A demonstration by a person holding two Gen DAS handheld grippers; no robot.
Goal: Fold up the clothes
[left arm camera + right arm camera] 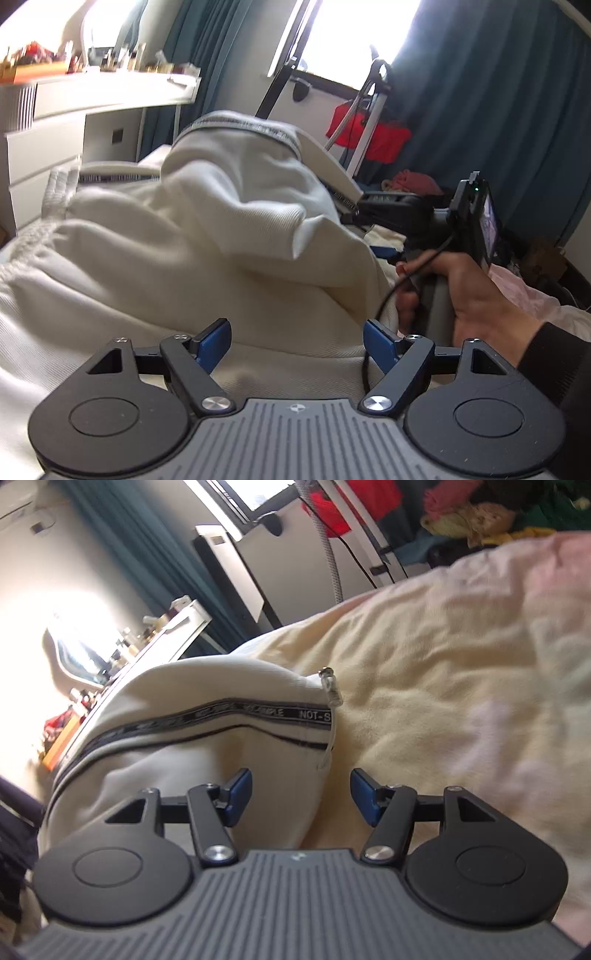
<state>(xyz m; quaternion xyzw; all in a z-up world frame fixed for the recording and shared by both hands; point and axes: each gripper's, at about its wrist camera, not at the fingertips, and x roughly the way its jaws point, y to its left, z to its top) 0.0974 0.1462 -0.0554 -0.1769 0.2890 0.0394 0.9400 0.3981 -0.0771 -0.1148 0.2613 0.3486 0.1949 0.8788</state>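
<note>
A cream garment (pixel 192 229) with a black lettered stripe lies bunched on the bed. My left gripper (pixel 297 345) hovers open just over its near fold, nothing between the blue pads. In the left wrist view a hand (pixel 476 295) holds the other gripper tool at the garment's right edge. In the right wrist view the same cream garment (pixel 207 738) shows its striped hem and a drawstring tip (pixel 330 690). My right gripper (pixel 301 797) stands open over the hem's corner, its blue fingers (pixel 238 794) apart and holding nothing.
A pale yellow blanket (pixel 443 686) covers the bed to the right. A white dresser (pixel 55 122) with small items stands at the left. Teal curtains (pixel 498 92), a window, a red bag (pixel 369 133) on a stand and piled clothes (pixel 480 513) lie beyond the bed.
</note>
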